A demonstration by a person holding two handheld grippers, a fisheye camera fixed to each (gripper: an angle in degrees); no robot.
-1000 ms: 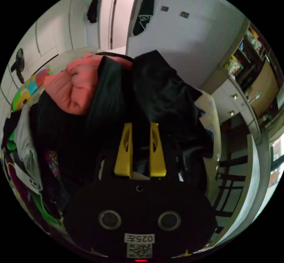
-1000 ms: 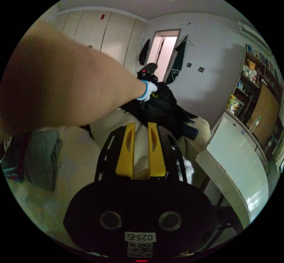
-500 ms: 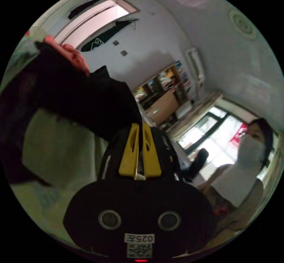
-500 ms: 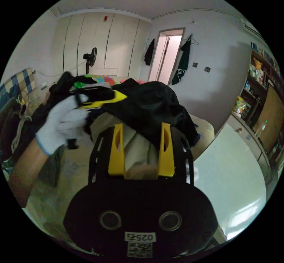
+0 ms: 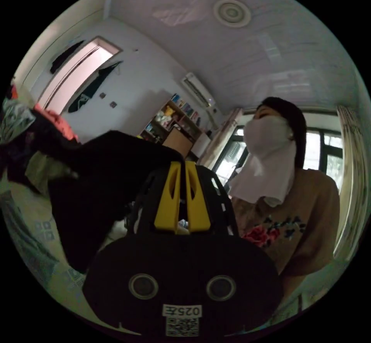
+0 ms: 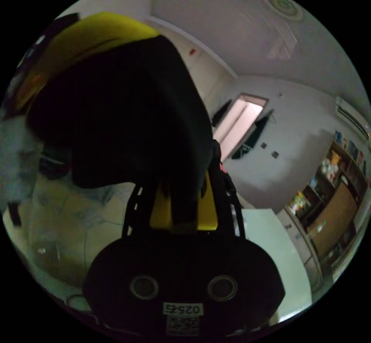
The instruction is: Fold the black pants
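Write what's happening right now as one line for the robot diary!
step: lifting black pants | left gripper: shut on pants | right gripper: jaws around black cloth, grip unclear | pants: held up, unfolded

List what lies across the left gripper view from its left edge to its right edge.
Pink crumpled garment → black pants → yellow-jawed left hand-held gripper → person in a tan flowered sweater → pale curtain.

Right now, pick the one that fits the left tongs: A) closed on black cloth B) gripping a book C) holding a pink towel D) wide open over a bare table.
A: in the left gripper view the left tongs have their yellow jaws nearly together, with the black pants pinched at the tips and hanging off to one side.
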